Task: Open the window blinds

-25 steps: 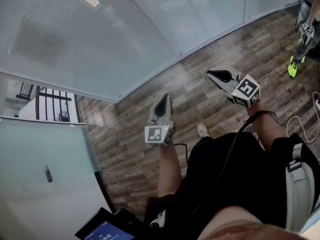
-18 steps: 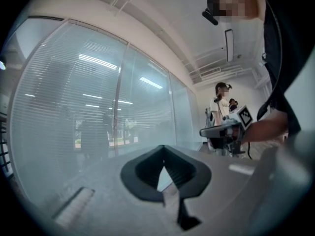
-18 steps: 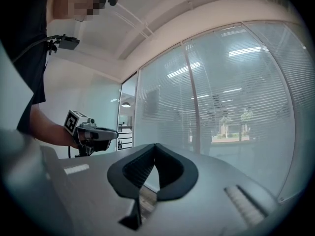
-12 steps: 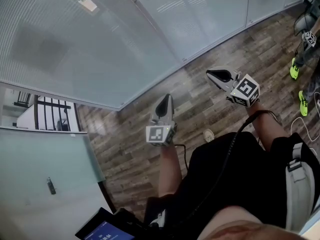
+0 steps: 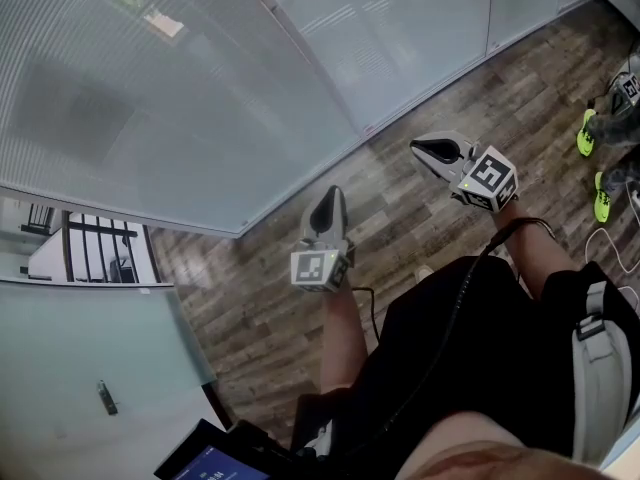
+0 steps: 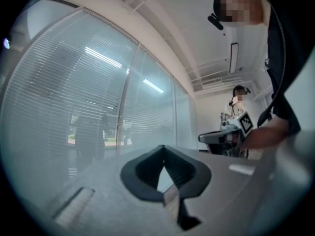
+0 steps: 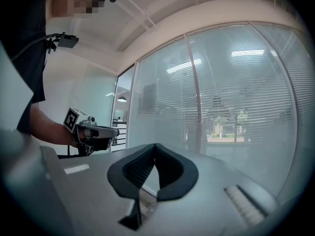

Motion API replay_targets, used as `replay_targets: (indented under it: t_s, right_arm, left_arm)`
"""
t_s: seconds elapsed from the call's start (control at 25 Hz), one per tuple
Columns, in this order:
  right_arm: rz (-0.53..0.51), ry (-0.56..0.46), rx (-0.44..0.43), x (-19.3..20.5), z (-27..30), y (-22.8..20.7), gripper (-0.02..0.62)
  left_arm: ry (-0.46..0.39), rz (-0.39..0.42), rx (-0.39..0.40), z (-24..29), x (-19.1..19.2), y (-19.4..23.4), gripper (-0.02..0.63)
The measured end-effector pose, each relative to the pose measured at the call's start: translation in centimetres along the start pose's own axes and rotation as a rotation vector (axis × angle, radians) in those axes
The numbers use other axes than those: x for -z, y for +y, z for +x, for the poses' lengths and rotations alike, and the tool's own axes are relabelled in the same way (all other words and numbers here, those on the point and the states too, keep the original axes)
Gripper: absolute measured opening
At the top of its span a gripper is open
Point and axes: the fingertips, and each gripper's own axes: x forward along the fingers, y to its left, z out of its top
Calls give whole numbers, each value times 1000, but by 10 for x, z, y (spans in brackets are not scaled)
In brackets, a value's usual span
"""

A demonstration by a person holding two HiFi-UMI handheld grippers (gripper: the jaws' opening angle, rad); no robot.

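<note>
White slatted window blinds (image 5: 180,88) hang shut behind a curved glass wall, past the wooden floor. In the head view my left gripper (image 5: 327,196) and my right gripper (image 5: 418,147) are held level in mid-air, pointing toward the glass and well short of it. Both are shut with nothing in them. The left gripper view shows its jaws (image 6: 164,147) tip to tip, the blinds (image 6: 88,97) beyond and the right gripper (image 6: 221,135) off to the side. In the right gripper view the jaws (image 7: 155,145) meet too, facing the blinds (image 7: 236,97).
Another person in neon yellow shoes (image 5: 590,133) stands at the right edge. A white cable (image 5: 615,253) lies on the floor (image 5: 250,278). A frosted glass panel with a small handle (image 5: 105,398) is at the left, and a lit screen (image 5: 210,463) at the bottom.
The person carrying the grippers has walked along the glass wall; both grippers kept their pose and stayed shut. The other person's yellow shoes shifted at the right edge.
</note>
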Motion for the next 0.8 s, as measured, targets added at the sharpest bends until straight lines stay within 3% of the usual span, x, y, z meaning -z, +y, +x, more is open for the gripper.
replay_targets:
  t_s: [0.64,0.8]
  right_arm:
    - [-10,17,4,2,48,3,6]
    - [-3,23,2,3,53,-3,6]
  left_arm:
    - [30,34,33,5,15,42,2]
    - [31,-6,20,10,15,47,2]
